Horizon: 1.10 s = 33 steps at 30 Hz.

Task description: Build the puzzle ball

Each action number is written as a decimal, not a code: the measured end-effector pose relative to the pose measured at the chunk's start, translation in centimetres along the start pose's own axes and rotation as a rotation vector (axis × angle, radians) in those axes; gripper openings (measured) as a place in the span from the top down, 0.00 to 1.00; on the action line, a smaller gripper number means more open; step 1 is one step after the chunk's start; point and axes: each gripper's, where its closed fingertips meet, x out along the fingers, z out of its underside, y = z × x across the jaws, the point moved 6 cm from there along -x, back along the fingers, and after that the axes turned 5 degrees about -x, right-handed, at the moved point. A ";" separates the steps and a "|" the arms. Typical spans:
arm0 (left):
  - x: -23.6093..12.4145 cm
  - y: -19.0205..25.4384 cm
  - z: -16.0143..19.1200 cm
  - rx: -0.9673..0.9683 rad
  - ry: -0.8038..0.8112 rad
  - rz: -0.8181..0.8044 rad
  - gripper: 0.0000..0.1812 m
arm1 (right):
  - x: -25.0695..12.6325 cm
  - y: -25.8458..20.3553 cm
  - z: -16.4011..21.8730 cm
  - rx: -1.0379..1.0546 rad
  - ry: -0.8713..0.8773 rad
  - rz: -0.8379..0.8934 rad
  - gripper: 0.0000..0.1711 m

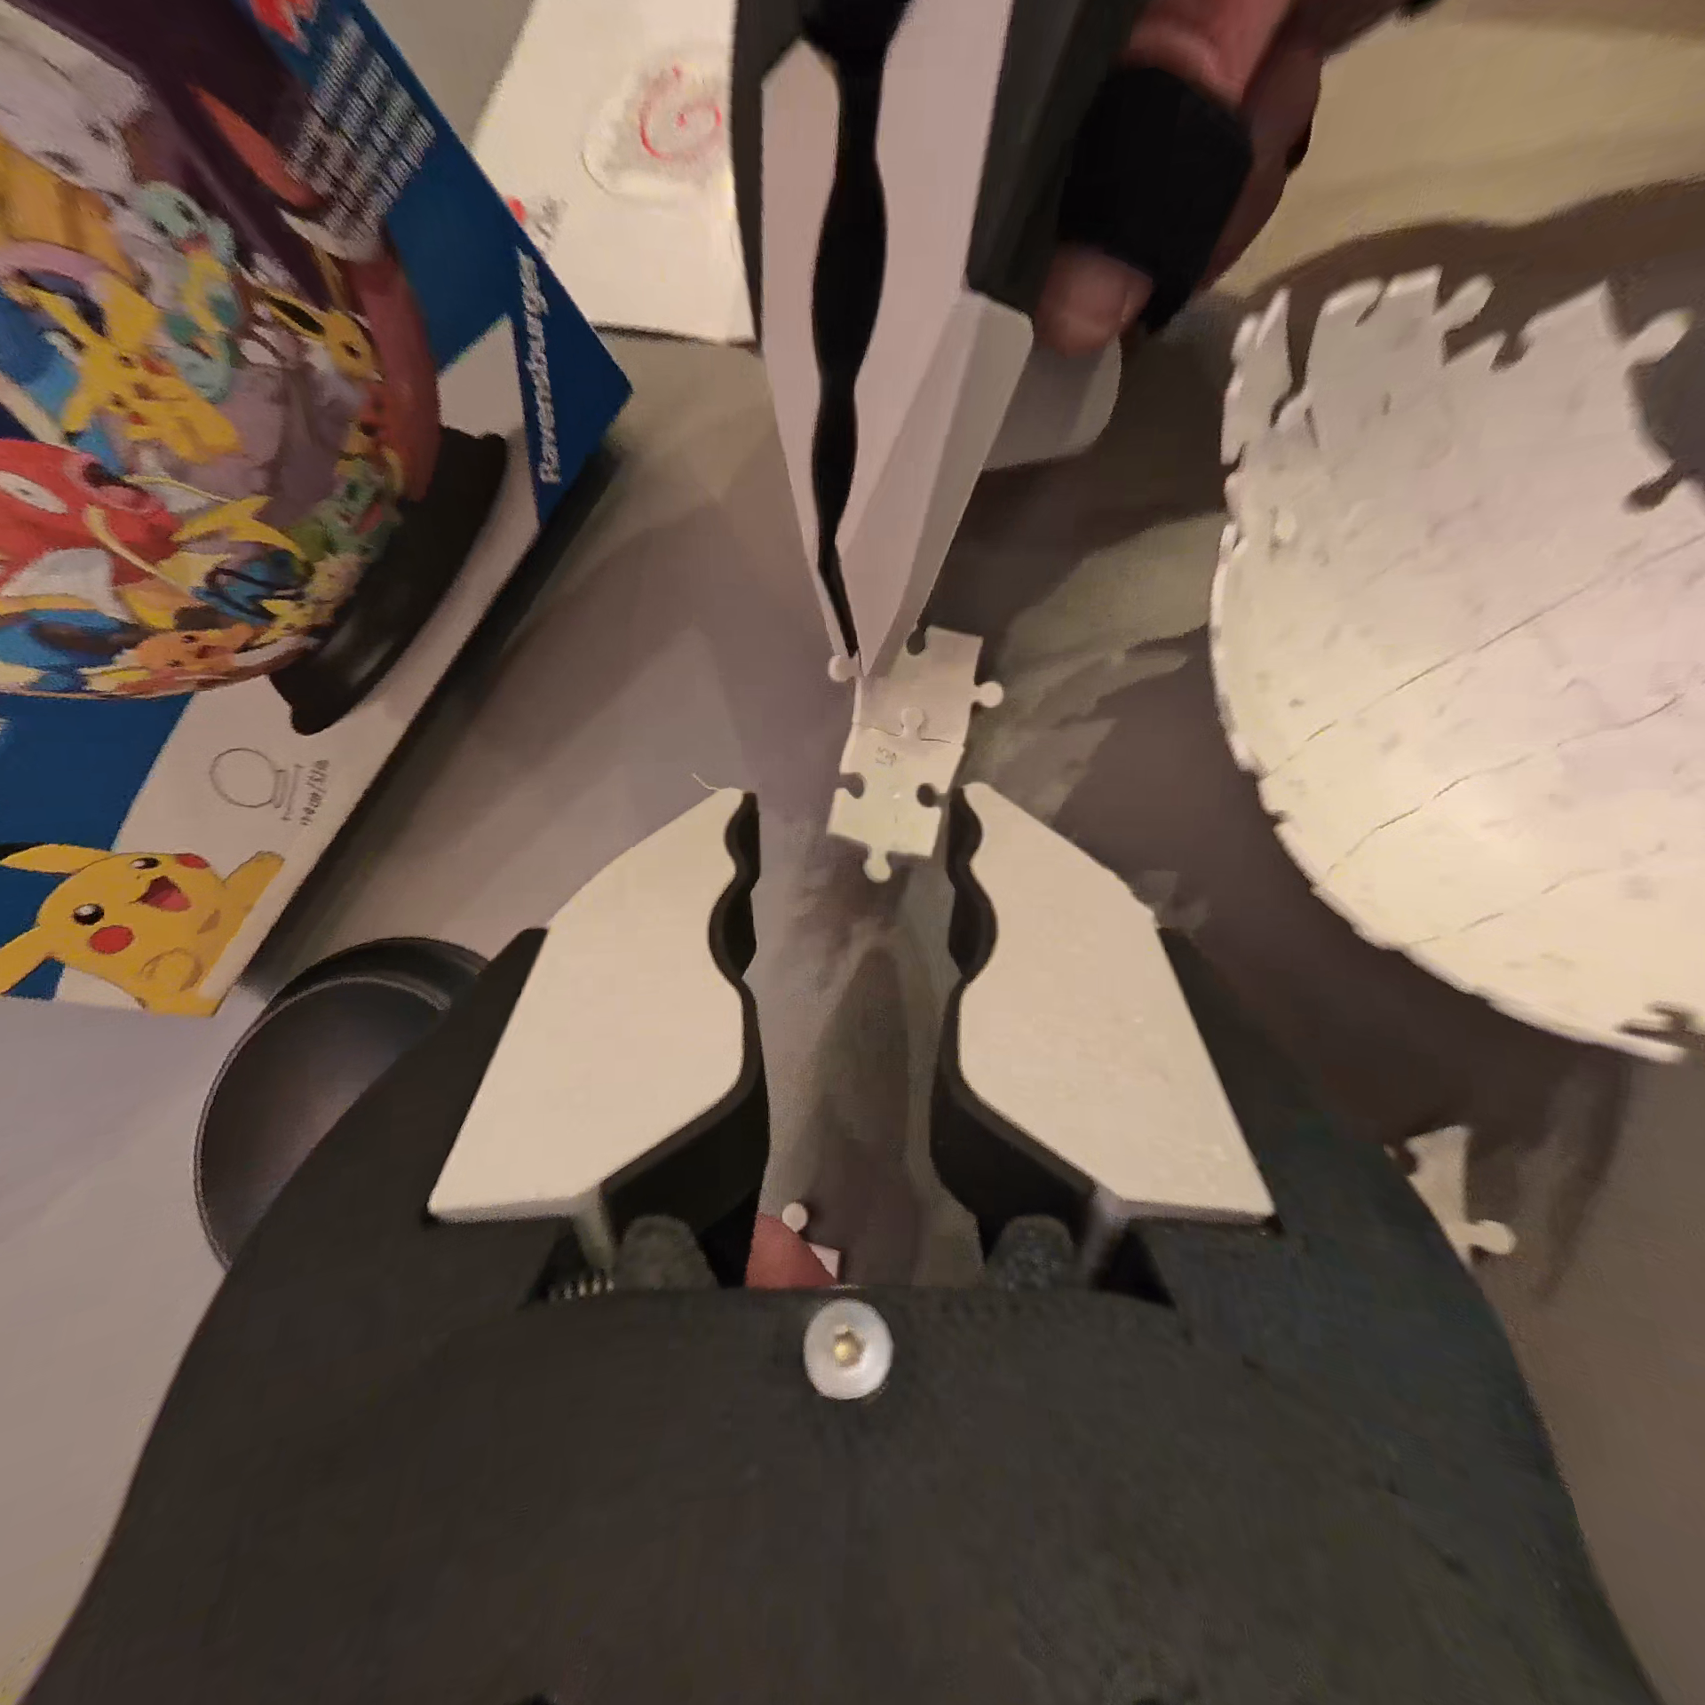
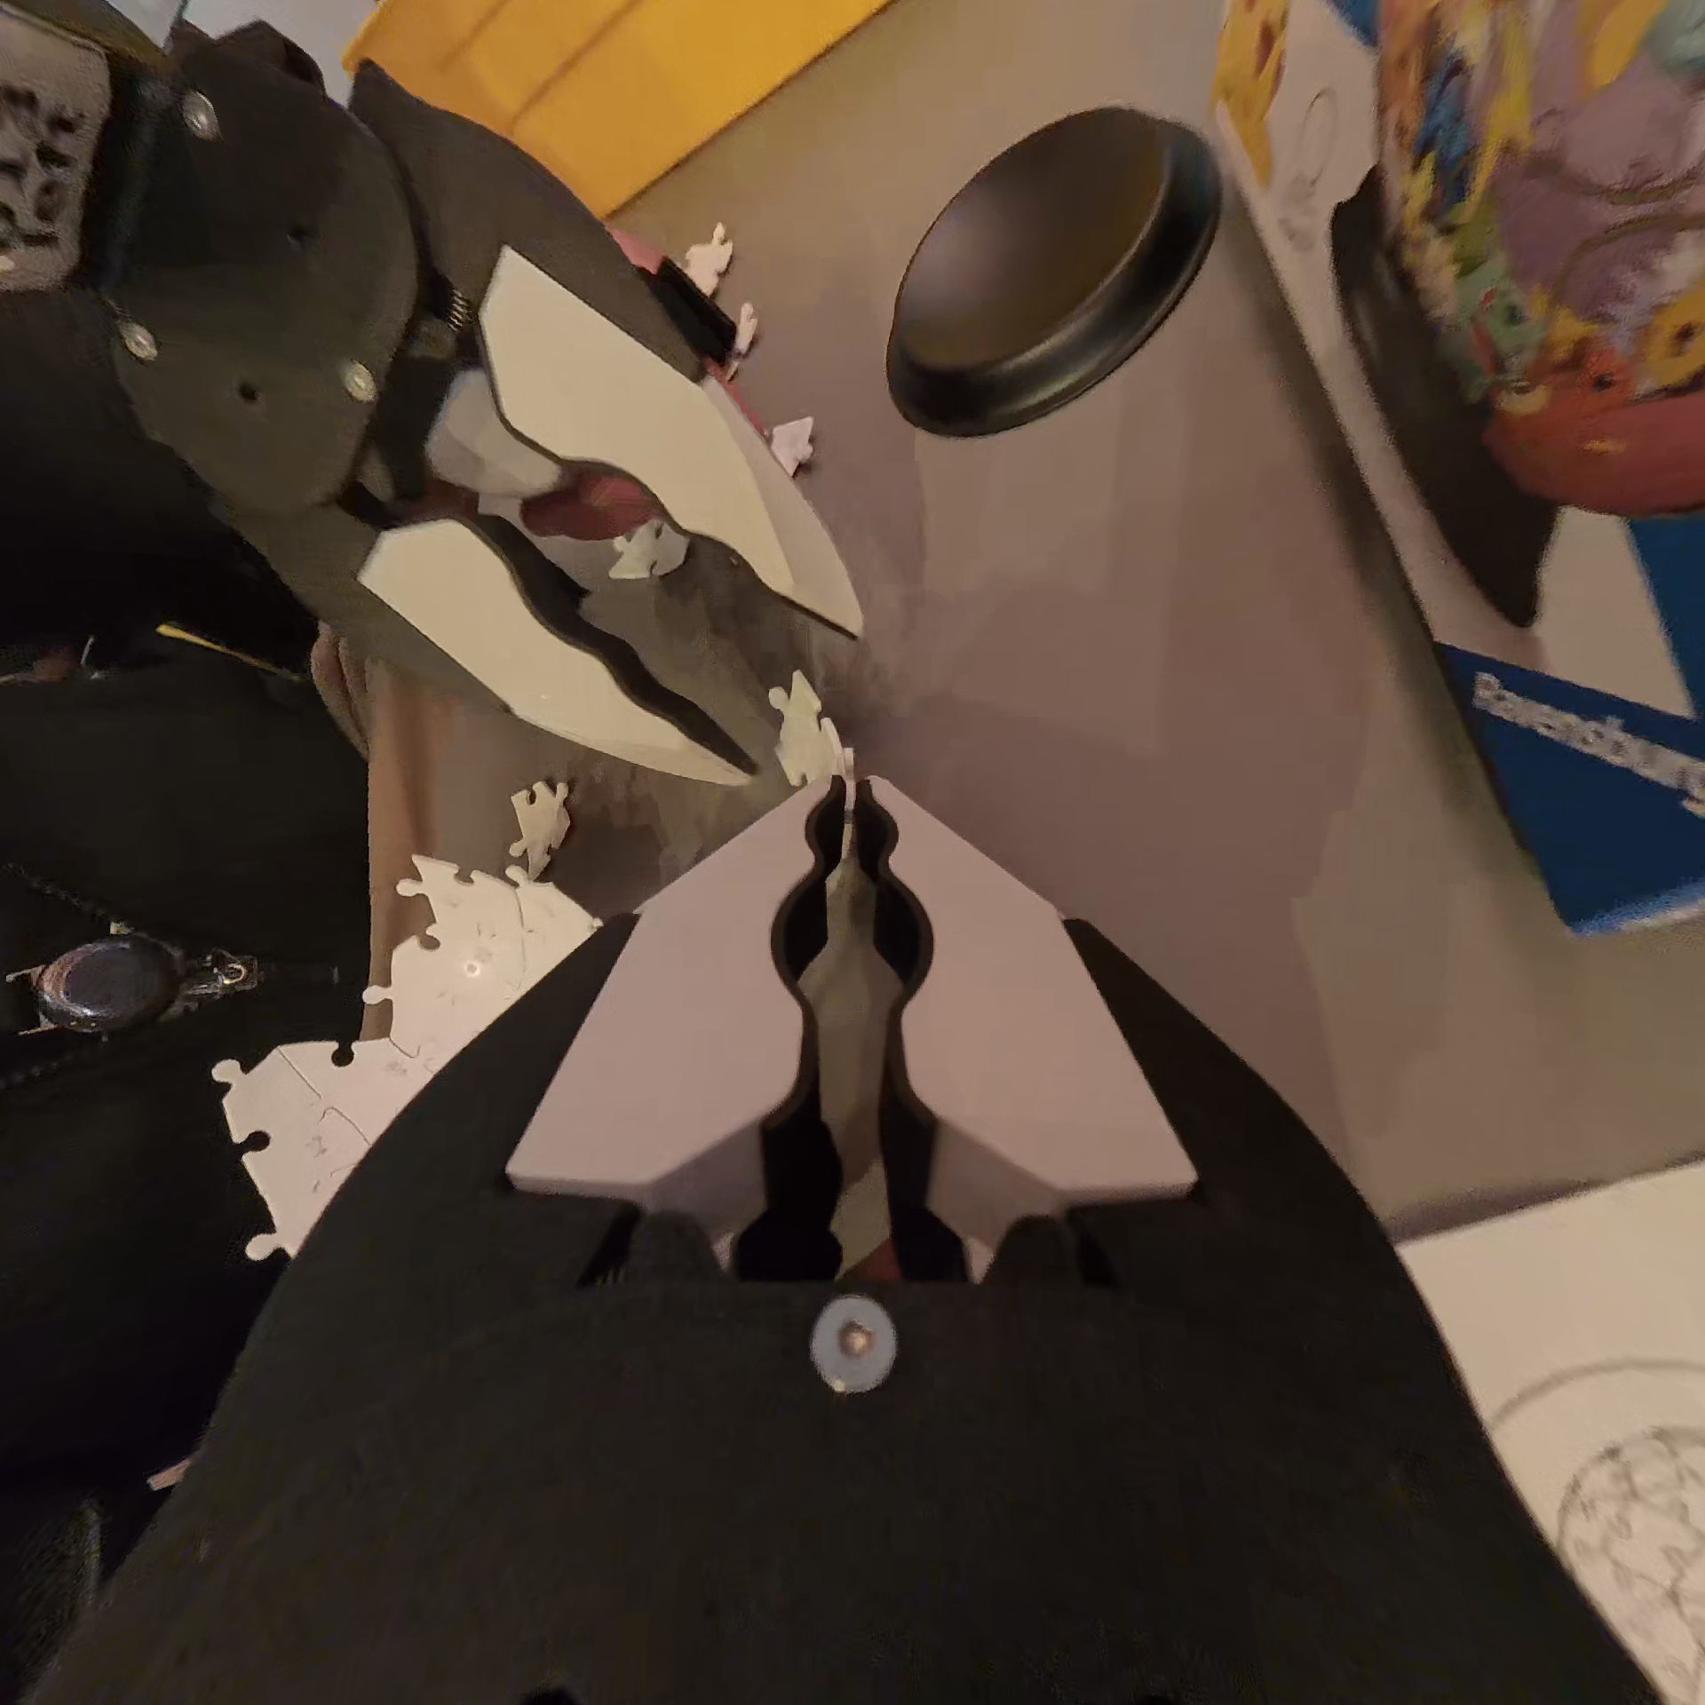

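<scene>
We hold two joined white puzzle pieces [image 1: 909, 738] in mid-air above the grey table [image 1: 572, 701], our right gripper [image 1: 853, 650] pinched tight on their far end. Our left gripper [image 1: 853, 812] waits with jaws parted wide, the pieces' near end between its tips. The half-built puzzle ball [image 1: 1476, 664] lies at right, the illustrated box [image 1: 277, 461] at left, a black stand [image 2: 1052, 277] beside it.
</scene>
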 end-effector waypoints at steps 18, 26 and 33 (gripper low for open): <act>1.2 4.2 -1.6 -0.041 -0.025 0.225 0.73 | -7.3 -3.6 1.5 0.011 0.281 0.128 1.00; -1.4 3.3 -1.2 -0.152 -0.019 0.268 0.75 | -7.7 -4.2 1.6 -0.004 0.294 0.131 1.00; -3.4 4.5 0.4 -0.206 -0.023 0.285 0.74 | -7.3 -4.4 1.4 -0.018 0.299 0.121 1.00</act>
